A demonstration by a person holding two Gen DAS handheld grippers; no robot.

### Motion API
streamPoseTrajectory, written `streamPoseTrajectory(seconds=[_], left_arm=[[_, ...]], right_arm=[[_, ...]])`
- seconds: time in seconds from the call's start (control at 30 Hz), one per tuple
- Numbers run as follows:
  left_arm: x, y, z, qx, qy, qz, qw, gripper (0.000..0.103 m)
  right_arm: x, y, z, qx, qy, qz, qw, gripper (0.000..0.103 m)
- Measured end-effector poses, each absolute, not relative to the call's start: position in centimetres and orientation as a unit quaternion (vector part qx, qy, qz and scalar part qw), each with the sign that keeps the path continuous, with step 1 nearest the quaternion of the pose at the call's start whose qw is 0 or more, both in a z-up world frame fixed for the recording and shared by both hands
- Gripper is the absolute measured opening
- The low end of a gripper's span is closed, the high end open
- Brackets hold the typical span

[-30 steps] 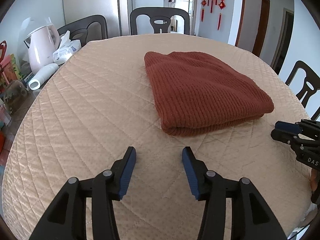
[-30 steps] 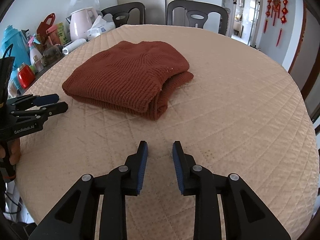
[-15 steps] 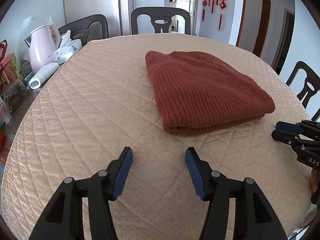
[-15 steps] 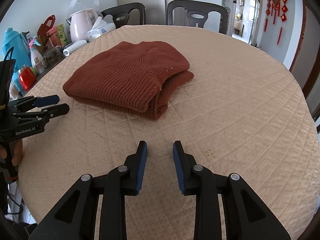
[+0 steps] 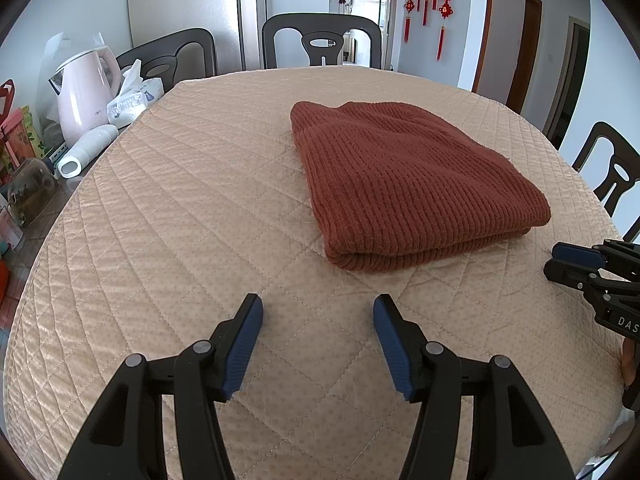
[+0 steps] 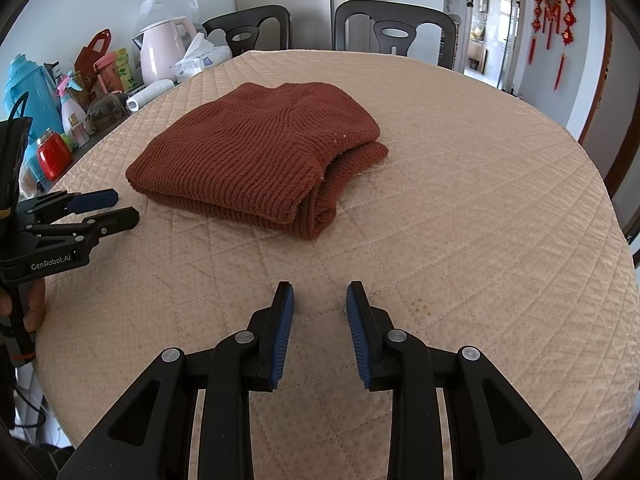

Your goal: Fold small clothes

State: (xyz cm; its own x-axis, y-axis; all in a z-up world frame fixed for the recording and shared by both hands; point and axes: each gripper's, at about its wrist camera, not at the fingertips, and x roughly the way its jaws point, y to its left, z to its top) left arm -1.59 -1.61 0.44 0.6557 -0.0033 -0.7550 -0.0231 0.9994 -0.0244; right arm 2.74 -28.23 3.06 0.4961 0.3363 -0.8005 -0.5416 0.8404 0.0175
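From the left wrist view, the left tool (image 5: 318, 314) hovers over the near part of the surface (image 5: 180, 220), its blue-padded jaws spread wide with nothing between them. The sweater (image 5: 408, 184), a rust-brown knit, lies folded into a thick rectangle toward the right half of the surface, its rounded fold facing the tool and well apart from it. At the right edge of this view the right tool (image 5: 560, 262) shows side-on, near the sweater's near right corner without touching it; its jaws look only a little apart. Along the left edge of the surface stand a pink kettle (image 5: 86, 92), a pack of tissues (image 5: 134, 98) and a white bottle (image 5: 86, 152) lying on its side, with dark chairs (image 5: 322, 44) behind the far edge. From the right wrist view, the right tool (image 6: 320, 302) has its jaws at a narrow gap, empty, over the near edge of the surface (image 6: 480, 200). This view shows what the other hides: the sweater's (image 6: 256, 152) open side, where the stacked layers and a tucked inner fold show at its right corner. The left tool (image 6: 112, 208) appears at the left edge, jaws apart, just short of the sweater, held by a hand (image 6: 30, 310). Also only here: a blue jug (image 6: 26, 96) and a red jar (image 6: 54, 154) beyond the left edge.
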Motion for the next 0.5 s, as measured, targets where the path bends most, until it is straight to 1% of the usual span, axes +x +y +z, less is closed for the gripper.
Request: streamPoseTrajectory(seconds=[0.5], left_arm=[[-1.6,-1.65,0.46,-0.016,0.415,0.006,0.91,0.061]], right_arm=[[2.6,-28.14,3.01,-0.121,0.431,0.256,0.857,0.03]])
